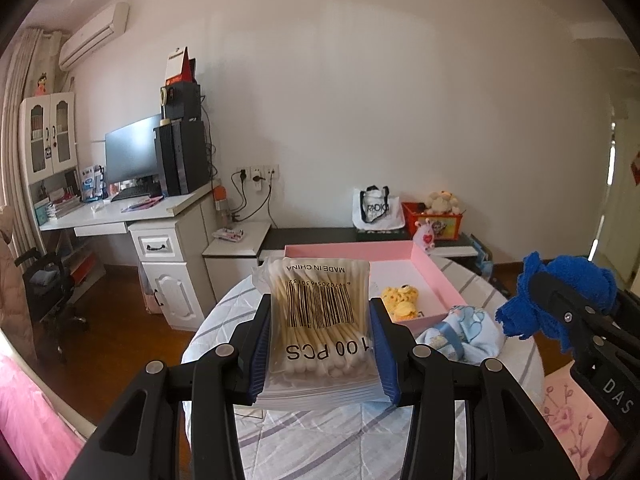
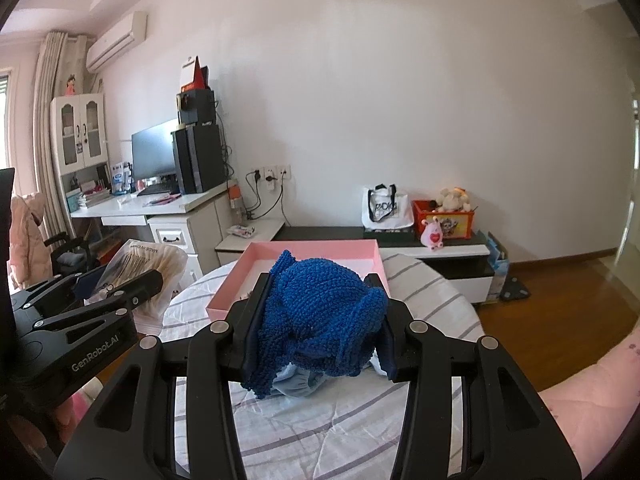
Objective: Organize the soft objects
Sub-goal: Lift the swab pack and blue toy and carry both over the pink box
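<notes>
The left gripper holds a clear bag of cotton swabs upright above the near part of a round table covered with a striped cloth; its jaws pinch the bag from both sides, with the barcode facing the camera. The right gripper has its jaws pinching a blue knitted cloth, which bulges up between them and hangs down in front.

Beyond both grippers a shallow pink tray sits on the table. A small yellow plush toy lies inside it, near the tray's front wall. Just outside that wall, on the striped cloth, lies a bundle of light blue fabric; in the right wrist view its edge shows below the hanging blue cloth.

In the left wrist view the right gripper with its blue cloth appears at the right edge, raised above the table. In the right wrist view the left gripper and its bag appear at the left, beside the tray.
</notes>
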### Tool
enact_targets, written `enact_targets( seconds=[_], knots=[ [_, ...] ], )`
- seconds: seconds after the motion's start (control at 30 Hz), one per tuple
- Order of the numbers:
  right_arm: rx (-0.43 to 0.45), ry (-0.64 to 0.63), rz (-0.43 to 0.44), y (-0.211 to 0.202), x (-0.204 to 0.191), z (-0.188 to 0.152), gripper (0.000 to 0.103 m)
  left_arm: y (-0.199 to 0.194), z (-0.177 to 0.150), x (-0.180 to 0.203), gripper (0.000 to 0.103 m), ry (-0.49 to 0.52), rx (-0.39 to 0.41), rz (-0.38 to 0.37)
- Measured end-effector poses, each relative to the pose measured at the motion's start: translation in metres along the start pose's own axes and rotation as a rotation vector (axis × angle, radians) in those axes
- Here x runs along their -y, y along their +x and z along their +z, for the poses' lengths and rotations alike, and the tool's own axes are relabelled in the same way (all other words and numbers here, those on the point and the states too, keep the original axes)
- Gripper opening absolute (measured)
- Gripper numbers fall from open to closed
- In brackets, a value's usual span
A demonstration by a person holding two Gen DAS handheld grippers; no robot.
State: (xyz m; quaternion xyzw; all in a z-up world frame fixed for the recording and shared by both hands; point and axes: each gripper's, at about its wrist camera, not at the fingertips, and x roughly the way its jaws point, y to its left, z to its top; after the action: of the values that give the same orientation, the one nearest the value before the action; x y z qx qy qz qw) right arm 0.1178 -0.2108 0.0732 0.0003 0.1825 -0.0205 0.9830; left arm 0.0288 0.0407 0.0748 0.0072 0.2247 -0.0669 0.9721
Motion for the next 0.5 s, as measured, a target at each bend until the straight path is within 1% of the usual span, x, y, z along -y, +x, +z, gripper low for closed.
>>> enact_targets(
  seconds=[0.23, 0.5],
  knots=[
    [-0.044, -0.004, 0.015, 0.03, -0.001, -0.002, 0.042, 0.038, 0.011, 0.002, 0.042, 0.005, -0.05, -0.005],
    [-0.11, -0.022, 0.01, 0.08, -0.001, -0.004, 0.042, 0.109, 0.033, 0.001, 0.042, 0.012, -0.133, 0.003]
  ],
)
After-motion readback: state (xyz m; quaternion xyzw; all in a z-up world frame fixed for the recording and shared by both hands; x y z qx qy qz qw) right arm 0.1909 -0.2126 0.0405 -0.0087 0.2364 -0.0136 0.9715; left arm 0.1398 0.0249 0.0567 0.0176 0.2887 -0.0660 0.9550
